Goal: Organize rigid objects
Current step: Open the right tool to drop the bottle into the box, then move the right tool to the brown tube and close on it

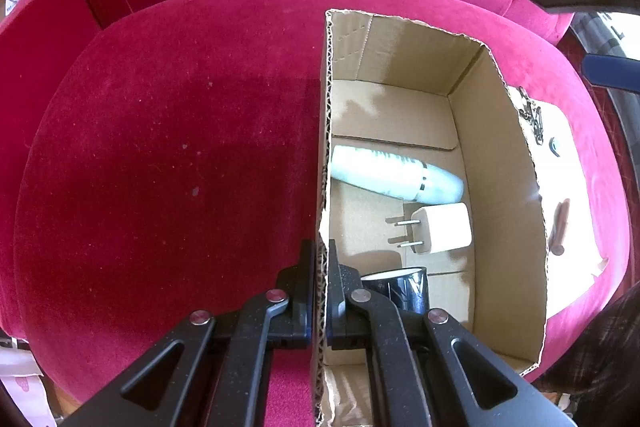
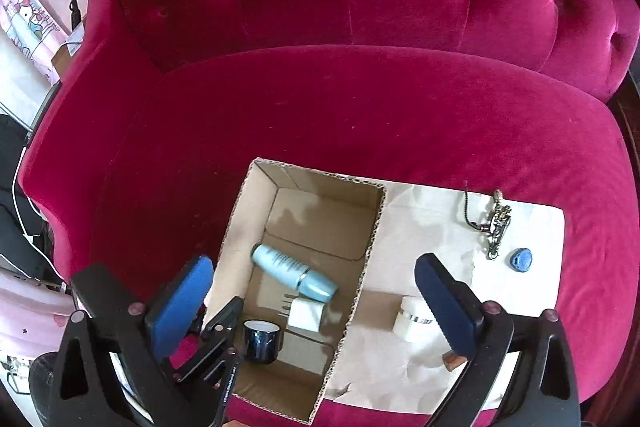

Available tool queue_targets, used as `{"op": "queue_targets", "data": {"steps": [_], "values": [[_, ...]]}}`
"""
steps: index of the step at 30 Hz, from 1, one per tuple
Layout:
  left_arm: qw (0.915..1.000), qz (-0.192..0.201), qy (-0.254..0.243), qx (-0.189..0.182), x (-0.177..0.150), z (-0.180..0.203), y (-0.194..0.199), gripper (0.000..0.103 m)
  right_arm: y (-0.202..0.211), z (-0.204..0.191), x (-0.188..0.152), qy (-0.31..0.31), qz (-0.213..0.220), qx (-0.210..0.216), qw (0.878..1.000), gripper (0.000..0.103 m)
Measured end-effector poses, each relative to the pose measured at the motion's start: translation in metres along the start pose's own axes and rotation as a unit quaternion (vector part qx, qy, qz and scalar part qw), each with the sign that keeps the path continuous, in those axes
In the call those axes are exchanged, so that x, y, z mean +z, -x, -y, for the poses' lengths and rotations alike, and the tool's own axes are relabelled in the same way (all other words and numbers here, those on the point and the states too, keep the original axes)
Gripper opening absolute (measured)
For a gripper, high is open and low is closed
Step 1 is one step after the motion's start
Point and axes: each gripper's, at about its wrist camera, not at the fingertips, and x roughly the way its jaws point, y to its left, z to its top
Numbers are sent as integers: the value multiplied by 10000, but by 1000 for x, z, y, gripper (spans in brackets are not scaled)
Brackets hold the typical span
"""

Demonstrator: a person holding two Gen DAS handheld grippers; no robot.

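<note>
While clamped, corrugated cardboard box (image 1: 500, 163) (rectangular)

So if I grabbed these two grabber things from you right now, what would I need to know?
Left gripper: shut on the cardboard box wall, steadying it.
Right gripper: open, holding nothing, hovering above the box and paper.
Already in the box: pale blue bottle, white charger plug, dark cup.
Left out on the brown paper: white jar, chain, small blue piece, and a brown item, partly hidden.
</note>
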Motion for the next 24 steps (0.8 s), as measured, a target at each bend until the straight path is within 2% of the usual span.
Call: {"op": "queue_targets", "data": {"steps": [6,24], "values": [[10000,-3,23,-21,-3,0,-3,3,10,12,-3,15,34,-58,10000,103],[10000,2,62,-60,0,-4,2,3,26,83,-20,-249,2,-718,9971,103]]}}
